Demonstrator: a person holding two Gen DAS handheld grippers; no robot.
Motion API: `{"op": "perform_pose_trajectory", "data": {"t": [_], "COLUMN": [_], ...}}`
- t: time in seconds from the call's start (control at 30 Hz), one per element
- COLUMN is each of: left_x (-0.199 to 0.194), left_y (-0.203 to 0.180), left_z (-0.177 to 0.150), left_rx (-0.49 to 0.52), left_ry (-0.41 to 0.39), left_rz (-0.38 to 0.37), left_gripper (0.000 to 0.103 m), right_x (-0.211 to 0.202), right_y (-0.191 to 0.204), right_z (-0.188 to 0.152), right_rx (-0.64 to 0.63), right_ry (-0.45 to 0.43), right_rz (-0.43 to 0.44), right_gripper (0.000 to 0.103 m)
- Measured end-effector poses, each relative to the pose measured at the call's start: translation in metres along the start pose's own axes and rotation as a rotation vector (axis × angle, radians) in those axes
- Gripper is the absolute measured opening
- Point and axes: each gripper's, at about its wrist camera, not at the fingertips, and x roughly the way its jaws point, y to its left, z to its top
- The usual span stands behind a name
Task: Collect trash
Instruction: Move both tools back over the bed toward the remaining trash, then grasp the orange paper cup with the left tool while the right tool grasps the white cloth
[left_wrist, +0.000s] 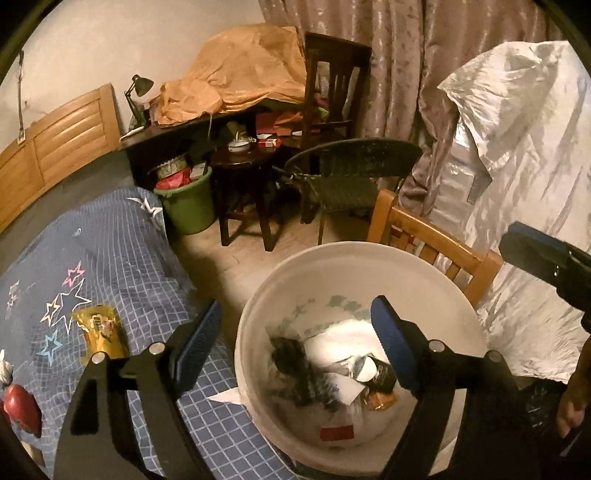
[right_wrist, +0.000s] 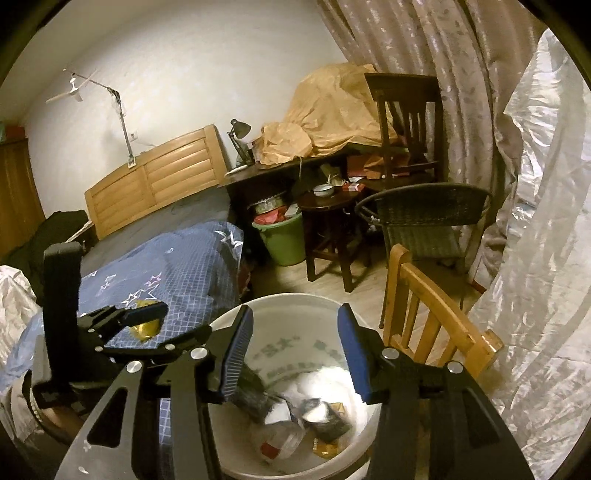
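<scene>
Left claw (left_wrist: 291, 345) released over white bucket (left_wrist: 258, 317), trash (left_wrist: 354, 373) below it, right claw (right_wrist: 295, 350) released, empty, above same bucket

A bucket (left_wrist: 258, 295) is placed on the floor just beside the bed (left_wrist: 122, 236), with wrappers and paper (left_wrist: 351, 373) lying in it. A packet (left_wrist: 101, 330) is laid on the bed to the left of the bucket. A wooden chair (left_wrist: 436, 243) is set behind the bucket to the right, and a wicker chair (left_wrist: 354, 173) farther back. A stool (left_wrist: 243, 177) is found left of the wicker chair, a bin (left_wrist: 188, 206) between stool and bed, and a desk (left_wrist: 184, 129) behind them.
</scene>
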Motion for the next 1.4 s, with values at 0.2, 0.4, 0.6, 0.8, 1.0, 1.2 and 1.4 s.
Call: {"op": "perform_pose_trajectory", "data": {"t": [0.2, 0.4, 0.6, 0.8, 1.0, 1.2, 1.4], "left_x": [-0.004, -0.021, -0.053, -0.094, -0.150, -0.199, -0.249], "left_y": [0.005, 0.019, 0.059, 0.104, 0.154, 0.216, 0.285], "left_z": [-0.006, -0.020, -0.039, -0.061, -0.088, -0.126, -0.177], "left_rx": [-0.012, -0.019, -0.095, -0.197, -0.259, -0.367, -0.490], "left_ry": [-0.003, -0.027, -0.073, -0.102, -0.136, -0.128, -0.072], "left_rz": [0.015, 0.087, 0.176, 0.265, 0.376, 0.475, 0.557], "left_gripper": [0.079, 0.082, 0.084, 0.086, 0.089, 0.091, 0.091], "right_x": [-0.002, -0.012, -0.036, -0.046, -0.035, -0.019, -0.010], "right_y": [0.001, 0.017, 0.061, 0.113, 0.162, 0.217, 0.270], "right_z": [-0.003, -0.008, -0.022, -0.051, -0.084, -0.112, -0.137], "right_rx": [0.007, -0.018, -0.111, -0.181, -0.204, -0.225, -0.251], "right_ry": [-0.009, -0.057, -0.209, -0.316, -0.262, -0.168, -0.083], "right_rz": [-0.007, -0.003, -0.045, -0.044, 0.045, 0.143, 0.230], "right_gripper": [0.049, 0.049, 0.049, 0.063, 0.073, 0.082, 0.086]}}
